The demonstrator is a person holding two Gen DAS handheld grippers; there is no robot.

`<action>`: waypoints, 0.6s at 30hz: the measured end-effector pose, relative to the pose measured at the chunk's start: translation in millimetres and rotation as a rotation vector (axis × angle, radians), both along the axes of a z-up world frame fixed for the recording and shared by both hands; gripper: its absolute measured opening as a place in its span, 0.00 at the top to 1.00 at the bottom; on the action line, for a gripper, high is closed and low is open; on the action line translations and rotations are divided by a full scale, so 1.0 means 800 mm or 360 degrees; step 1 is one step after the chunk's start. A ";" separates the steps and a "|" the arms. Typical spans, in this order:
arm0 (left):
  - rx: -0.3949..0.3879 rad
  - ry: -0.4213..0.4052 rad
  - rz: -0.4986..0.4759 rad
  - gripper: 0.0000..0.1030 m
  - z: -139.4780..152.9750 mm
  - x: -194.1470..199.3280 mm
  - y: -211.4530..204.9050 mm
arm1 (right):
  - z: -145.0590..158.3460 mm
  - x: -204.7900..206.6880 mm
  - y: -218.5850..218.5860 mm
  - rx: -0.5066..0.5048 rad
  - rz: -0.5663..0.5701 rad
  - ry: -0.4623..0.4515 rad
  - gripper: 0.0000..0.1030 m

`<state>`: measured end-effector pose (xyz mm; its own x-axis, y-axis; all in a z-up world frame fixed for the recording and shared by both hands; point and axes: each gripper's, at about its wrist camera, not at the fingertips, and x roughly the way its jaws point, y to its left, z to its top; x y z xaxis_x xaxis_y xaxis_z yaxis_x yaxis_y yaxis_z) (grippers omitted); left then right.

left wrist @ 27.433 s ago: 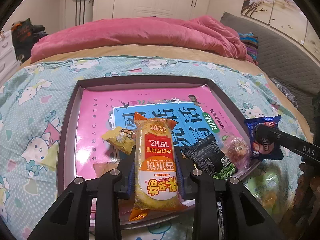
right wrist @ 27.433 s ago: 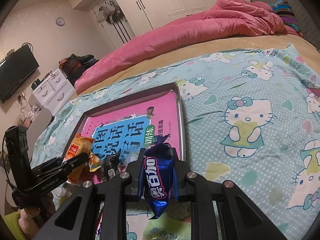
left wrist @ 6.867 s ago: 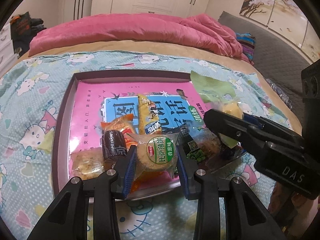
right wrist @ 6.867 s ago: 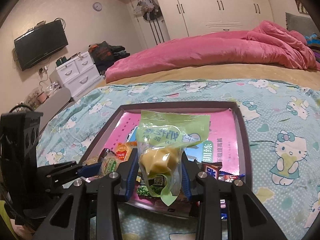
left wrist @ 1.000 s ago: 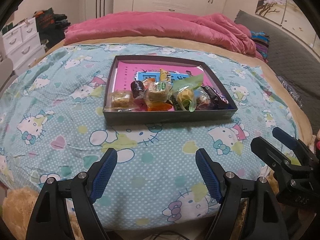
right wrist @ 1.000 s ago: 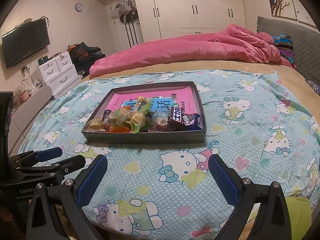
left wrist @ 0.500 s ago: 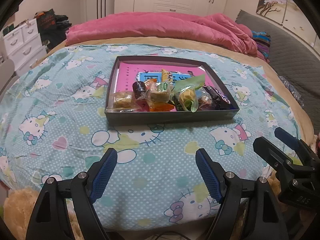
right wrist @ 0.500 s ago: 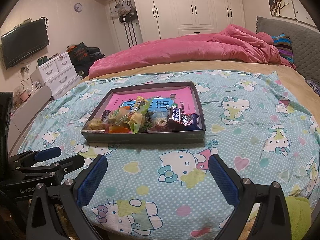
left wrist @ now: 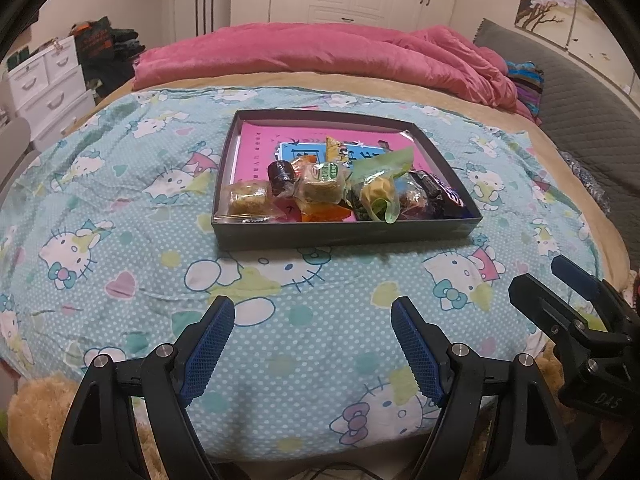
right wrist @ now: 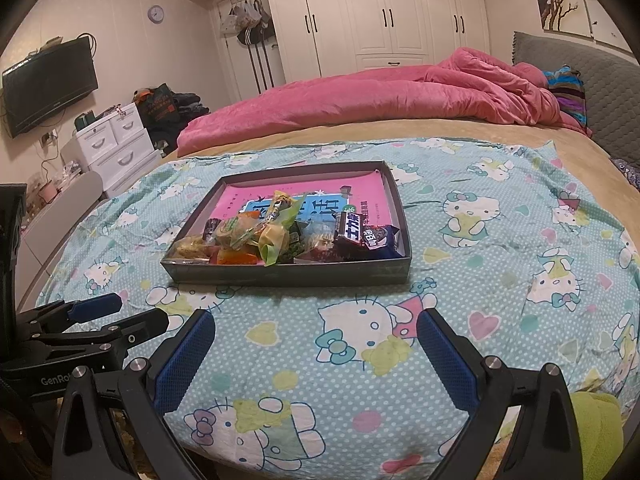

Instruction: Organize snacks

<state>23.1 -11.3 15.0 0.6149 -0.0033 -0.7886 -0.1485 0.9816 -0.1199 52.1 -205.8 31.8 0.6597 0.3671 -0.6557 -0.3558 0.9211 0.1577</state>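
Note:
A dark shallow box rests on the blue cartoon-cat bedsheet, lined with a pink booklet. Several wrapped snacks lie along its near side: a square yellow cake, a green pouch, a dark chocolate bar and a blue cookie pack. My left gripper hovers open and empty over the sheet, well short of the box. My right gripper is likewise open and empty near the bed's front edge. Each gripper shows in the other's view, the right gripper at the right and the left gripper at the left.
A rumpled pink duvet covers the far half of the bed. A grey headboard runs along the right. White drawers and a wall television stand at the left, wardrobes behind. A plush toy sits below the bed's front edge.
Nothing has moved over the last second. Seconds ago both grippers held snacks over the box; those snacks now lie in it and both grippers are drawn back, open.

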 end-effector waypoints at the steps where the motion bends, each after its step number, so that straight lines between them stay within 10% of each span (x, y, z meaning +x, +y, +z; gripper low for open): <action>1: 0.0001 0.0001 0.0001 0.21 0.000 0.000 0.000 | 0.000 0.000 0.000 0.0000 0.0000 0.0002 0.01; 18: 0.0034 -0.0013 0.0014 0.21 0.003 -0.001 -0.003 | 0.000 0.001 -0.001 0.0000 -0.0007 -0.0002 0.01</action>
